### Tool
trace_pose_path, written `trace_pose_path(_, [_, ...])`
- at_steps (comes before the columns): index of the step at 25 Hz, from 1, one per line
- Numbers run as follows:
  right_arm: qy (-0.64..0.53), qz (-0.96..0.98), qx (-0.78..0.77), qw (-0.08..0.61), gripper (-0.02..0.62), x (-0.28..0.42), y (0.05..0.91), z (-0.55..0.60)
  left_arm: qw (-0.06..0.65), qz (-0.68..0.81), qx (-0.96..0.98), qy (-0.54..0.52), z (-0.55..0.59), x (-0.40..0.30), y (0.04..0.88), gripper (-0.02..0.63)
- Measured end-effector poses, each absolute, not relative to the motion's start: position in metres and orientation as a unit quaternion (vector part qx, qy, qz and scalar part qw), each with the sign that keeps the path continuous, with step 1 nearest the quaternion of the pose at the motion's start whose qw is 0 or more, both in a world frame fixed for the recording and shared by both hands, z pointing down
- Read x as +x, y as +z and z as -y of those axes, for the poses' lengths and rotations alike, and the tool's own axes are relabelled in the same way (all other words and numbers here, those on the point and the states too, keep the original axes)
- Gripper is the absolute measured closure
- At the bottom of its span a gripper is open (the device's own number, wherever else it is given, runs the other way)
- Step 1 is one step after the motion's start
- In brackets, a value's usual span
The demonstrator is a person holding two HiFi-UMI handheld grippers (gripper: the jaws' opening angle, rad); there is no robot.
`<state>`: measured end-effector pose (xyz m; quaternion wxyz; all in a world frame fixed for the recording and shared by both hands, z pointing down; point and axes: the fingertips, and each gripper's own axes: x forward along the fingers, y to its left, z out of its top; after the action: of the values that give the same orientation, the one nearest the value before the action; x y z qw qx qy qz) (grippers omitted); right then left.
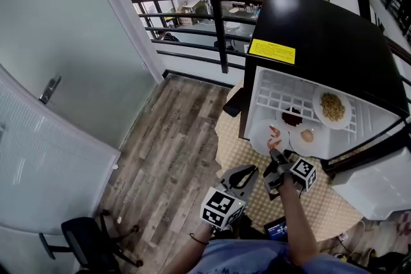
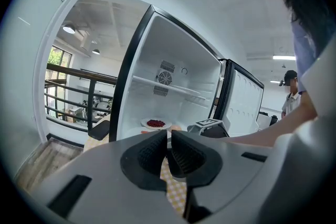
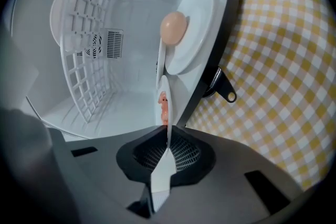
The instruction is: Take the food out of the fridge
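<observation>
A small black fridge (image 1: 321, 42) stands open with several white plates inside. My right gripper (image 1: 277, 156) is shut on the near rim of the front plate (image 1: 262, 137), which carries shrimp (image 1: 275, 133). In the right gripper view that plate's rim (image 3: 167, 113) sits edge-on between the pads of the right gripper (image 3: 168, 136), with an egg (image 3: 173, 27) on the plate beside it. A plate of red food (image 1: 293, 117) and a plate of grains (image 1: 332, 107) lie further in. My left gripper (image 1: 247, 171) hangs shut and empty left of the fridge; its own view shows the left gripper (image 2: 168, 136) aimed at the fridge.
A wire shelf (image 1: 276, 96) spans the fridge's upper part. The fridge door (image 1: 379, 183) swings out at the right. A yellow checked cloth (image 1: 244, 151) lies under the fridge on wooden floor. A black railing (image 1: 218, 16) runs behind, and an office chair (image 1: 90, 247) stands at the lower left.
</observation>
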<state>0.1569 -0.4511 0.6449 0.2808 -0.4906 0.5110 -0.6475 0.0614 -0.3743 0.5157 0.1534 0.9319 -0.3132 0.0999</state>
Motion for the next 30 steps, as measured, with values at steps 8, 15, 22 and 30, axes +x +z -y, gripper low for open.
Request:
trace_pose_path(8, [-0.644, -0.526, -0.483, 0.274, 0.569, 0.158, 0.637, 0.429, 0.157, 0.312, 0.932, 0.098, 0.367, 0.054, 0.516, 0.585])
trace_pose_path(15, [-0.643, -0.533, -0.470, 0.285, 0.569, 0.152, 0.617, 0.414, 0.159, 0.309, 0.933, 0.096, 0.358, 0.048, 0.515, 0.584])
trace_pose_path(22, [-0.630, -0.559, -0.449, 0.298, 0.569, 0.142, 0.581, 0.391, 0.155, 0.305, 0.935, 0.093, 0.344, 0.039, 0.510, 0.585])
trace_pose_path(30, [-0.604, -0.593, -0.441, 0.300, 0.569, 0.127, 0.542, 0.357, 0.149, 0.298, 0.938, 0.095, 0.319, 0.029, 0.503, 0.585])
